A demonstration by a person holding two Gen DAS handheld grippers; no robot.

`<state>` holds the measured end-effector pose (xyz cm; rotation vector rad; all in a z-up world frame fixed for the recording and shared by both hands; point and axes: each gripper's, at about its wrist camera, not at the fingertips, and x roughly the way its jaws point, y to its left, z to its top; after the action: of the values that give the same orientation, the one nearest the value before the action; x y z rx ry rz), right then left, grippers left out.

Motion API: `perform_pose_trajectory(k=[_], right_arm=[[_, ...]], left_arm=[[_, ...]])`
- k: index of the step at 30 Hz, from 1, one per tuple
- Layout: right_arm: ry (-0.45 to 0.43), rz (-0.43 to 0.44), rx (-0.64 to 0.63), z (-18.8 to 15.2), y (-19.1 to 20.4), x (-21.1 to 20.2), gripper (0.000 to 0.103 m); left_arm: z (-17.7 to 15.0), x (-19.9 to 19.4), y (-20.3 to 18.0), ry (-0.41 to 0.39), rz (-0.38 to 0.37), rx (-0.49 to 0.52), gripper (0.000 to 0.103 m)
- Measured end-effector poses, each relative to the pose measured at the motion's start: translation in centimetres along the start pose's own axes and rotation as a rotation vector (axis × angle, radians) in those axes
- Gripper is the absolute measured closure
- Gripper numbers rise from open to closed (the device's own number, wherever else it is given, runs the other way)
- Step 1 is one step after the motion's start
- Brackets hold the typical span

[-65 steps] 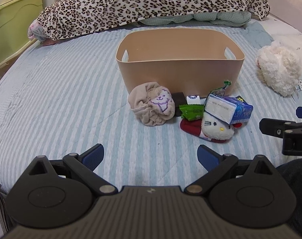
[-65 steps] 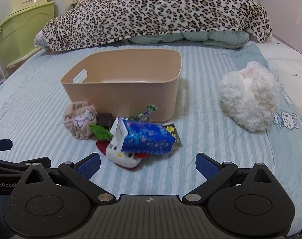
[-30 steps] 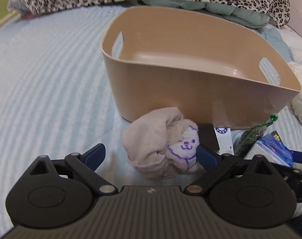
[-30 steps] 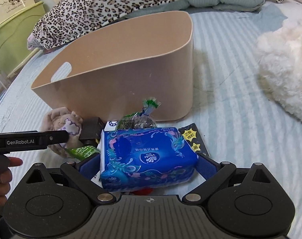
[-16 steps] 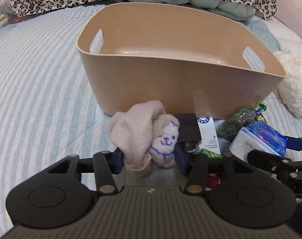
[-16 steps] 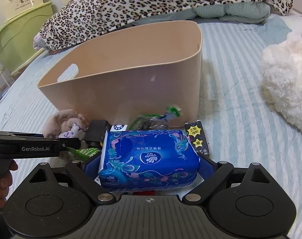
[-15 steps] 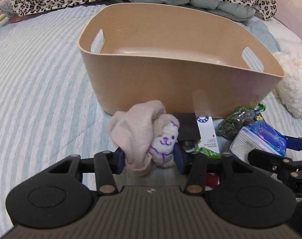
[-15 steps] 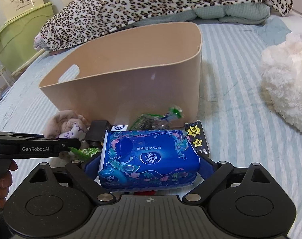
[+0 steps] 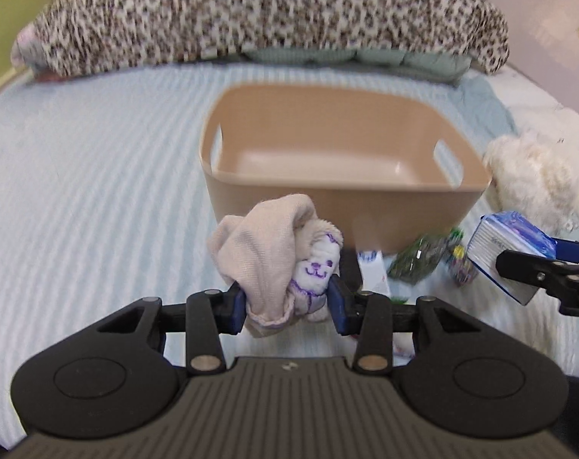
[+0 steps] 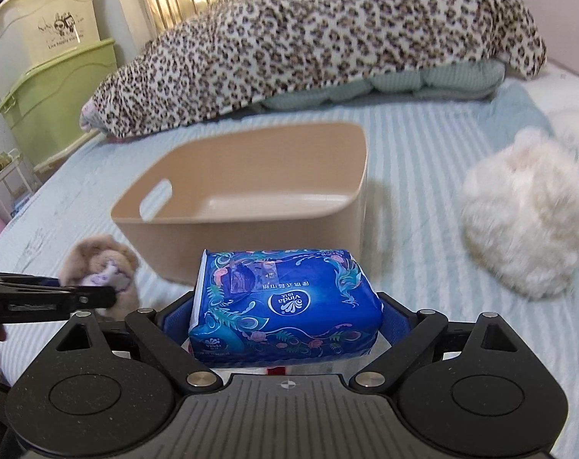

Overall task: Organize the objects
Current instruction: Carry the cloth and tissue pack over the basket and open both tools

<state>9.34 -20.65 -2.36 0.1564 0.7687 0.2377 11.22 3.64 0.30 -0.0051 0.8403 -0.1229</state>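
Note:
My left gripper [image 9: 287, 302] is shut on a beige cloth bundle with a purple bear face [image 9: 279, 260] and holds it up in front of the empty tan bin [image 9: 339, 160]. My right gripper [image 10: 279, 319] is shut on a blue tissue pack [image 10: 285, 306], lifted before the bin [image 10: 251, 191]. The pack [image 9: 507, 244] also shows in the left wrist view at the right, and the bundle [image 10: 102, 267] in the right wrist view at the left. A green snack bag [image 9: 419, 258] and a white carton [image 9: 373, 271] lie on the bed by the bin's front wall.
A white fluffy toy [image 10: 526, 222] lies right of the bin on the striped blue bedspread [image 9: 98, 191]. A leopard-print quilt [image 10: 327, 38] lies rolled at the back. Green and cream storage boxes [image 10: 52, 88] stand left of the bed.
Both grippers have risen with their loads: the bundle and the tissue pack are off the bed, and the bin's inside shows more from above.

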Motion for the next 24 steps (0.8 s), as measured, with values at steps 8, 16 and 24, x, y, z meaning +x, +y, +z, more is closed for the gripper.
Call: perform_pose_trajectory(k=[8, 16, 24], right_arm=[[-0.102, -0.023, -0.037, 4.3, -0.1, -1.3, 0.009], [-0.142, -0.041, -0.031, 8.5, -0.6, 1.7, 0.009], [-0.076, -0.062, -0.089, 9.9, -0.1, 7.4, 0.009]], left_arm=[[4.6, -2.9, -1.4, -0.144, 0.007, 0.029, 0.059], [8.7, 1.1, -2.8, -0.155, 0.027, 0.041, 0.059], [9.5, 8.9, -3.6, -0.07, 0.1, 0.025, 0.059]])
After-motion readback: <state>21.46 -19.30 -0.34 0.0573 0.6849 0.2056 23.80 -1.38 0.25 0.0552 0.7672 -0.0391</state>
